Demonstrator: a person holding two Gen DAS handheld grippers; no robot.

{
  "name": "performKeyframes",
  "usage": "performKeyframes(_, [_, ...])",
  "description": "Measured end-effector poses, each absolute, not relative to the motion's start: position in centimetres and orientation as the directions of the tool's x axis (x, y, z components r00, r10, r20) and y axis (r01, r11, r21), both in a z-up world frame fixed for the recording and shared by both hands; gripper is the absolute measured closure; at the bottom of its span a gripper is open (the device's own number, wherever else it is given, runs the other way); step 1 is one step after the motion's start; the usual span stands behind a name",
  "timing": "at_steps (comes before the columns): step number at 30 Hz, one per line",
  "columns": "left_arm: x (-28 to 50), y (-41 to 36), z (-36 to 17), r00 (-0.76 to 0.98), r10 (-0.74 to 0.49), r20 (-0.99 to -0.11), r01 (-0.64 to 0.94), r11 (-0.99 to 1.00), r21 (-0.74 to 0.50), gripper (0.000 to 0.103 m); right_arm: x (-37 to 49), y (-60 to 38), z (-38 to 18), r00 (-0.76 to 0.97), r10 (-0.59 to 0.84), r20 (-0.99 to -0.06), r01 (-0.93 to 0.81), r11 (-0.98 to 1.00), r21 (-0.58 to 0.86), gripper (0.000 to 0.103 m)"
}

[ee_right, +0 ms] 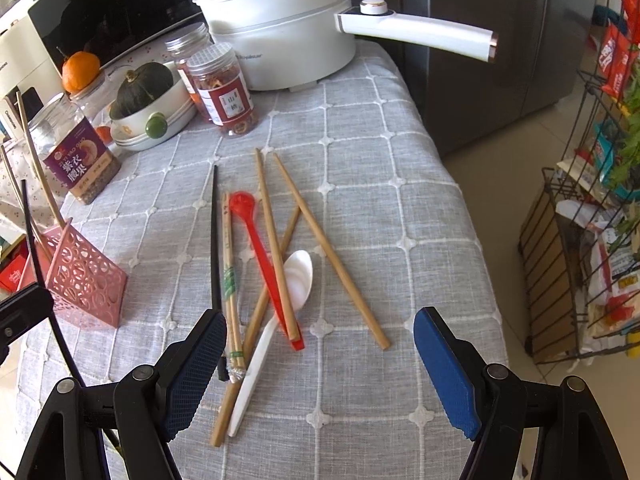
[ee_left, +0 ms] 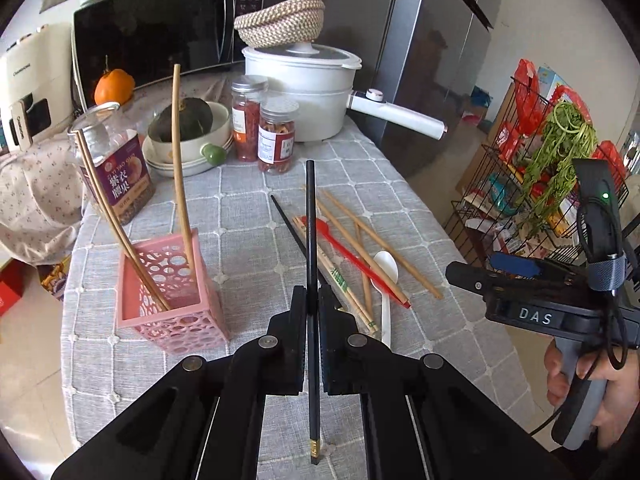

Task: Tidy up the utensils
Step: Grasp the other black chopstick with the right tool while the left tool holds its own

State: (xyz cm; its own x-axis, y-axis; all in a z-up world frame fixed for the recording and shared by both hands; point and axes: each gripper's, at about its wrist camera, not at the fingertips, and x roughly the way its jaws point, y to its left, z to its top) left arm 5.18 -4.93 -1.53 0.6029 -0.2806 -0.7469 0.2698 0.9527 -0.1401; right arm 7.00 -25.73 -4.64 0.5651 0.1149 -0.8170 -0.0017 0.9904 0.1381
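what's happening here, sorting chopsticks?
Yes. A person holds a claw in each hand. The left claw is shut on a black chopstick, lifted above the table near the pink holder, which already has three wooden chopsticks in it. The right claw hangs open over the loose pile: wooden chopsticks, a red spoon, a white spoon and another black chopstick.

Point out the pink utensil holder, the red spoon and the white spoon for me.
pink utensil holder (ee_left: 188, 326): left wrist view, front wall.
red spoon (ee_right: 262, 248): right wrist view, middle of handle.
white spoon (ee_right: 299, 276): right wrist view, bowl.
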Motion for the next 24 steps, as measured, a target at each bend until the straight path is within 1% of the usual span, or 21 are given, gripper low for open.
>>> performKeyframes(8, [2.9,-1.6,0.3,0.623,-0.331,-0.709,0.290,0.939,-0.184,0.098,8.3,-23.0,-5.0,0.553,0.127,-0.823,-0.031,0.991,0.132,0.021])
performKeyframes(12, [2.4,0.1,1.1,0.626,-0.360,-0.691,0.295,0.930,-0.218,0.098,10.3,-21.1,-5.9,0.522,0.155,-0.839,-0.086,0.988,0.128,0.022])
performKeyframes(14, [2.2,0.9,1.7,0.634,-0.370,-0.679,0.298,0.927,-0.228,0.098,11.6,-20.3,-6.2,0.506,0.192,-0.841,-0.120,0.981,0.152,0.028])
performKeyframes(16, [2.1,1.5,2.1,0.640,-0.378,-0.669,0.298,0.924,-0.238,0.098,13.1,-19.3,-6.5,0.496,0.220,-0.840,-0.164,0.974,0.158,0.047])
performKeyframes(17, [2.0,1.9,2.2,0.640,-0.383,-0.666,0.298,0.923,-0.245,0.098,13.9,-18.7,-6.8,0.491,0.224,-0.842,-0.186,0.971,0.150,0.051])
performKeyframes(19, [2.0,2.5,2.4,0.637,-0.397,-0.660,0.301,0.917,-0.261,0.098,15.5,-17.7,-7.6,0.478,0.230,-0.848,-0.222,0.965,0.137,0.063])
performKeyframes(22, [1.7,3.7,2.8,0.638,-0.413,-0.650,0.302,0.910,-0.283,0.098,18.0,-16.5,-9.2,0.443,0.263,-0.857,-0.255,0.954,0.161,0.073])
performKeyframes(24, [1.5,4.6,3.2,0.643,-0.425,-0.638,0.300,0.905,-0.301,0.098,19.7,-15.9,-10.3,0.424,0.280,-0.861,-0.260,0.949,0.180,0.076])
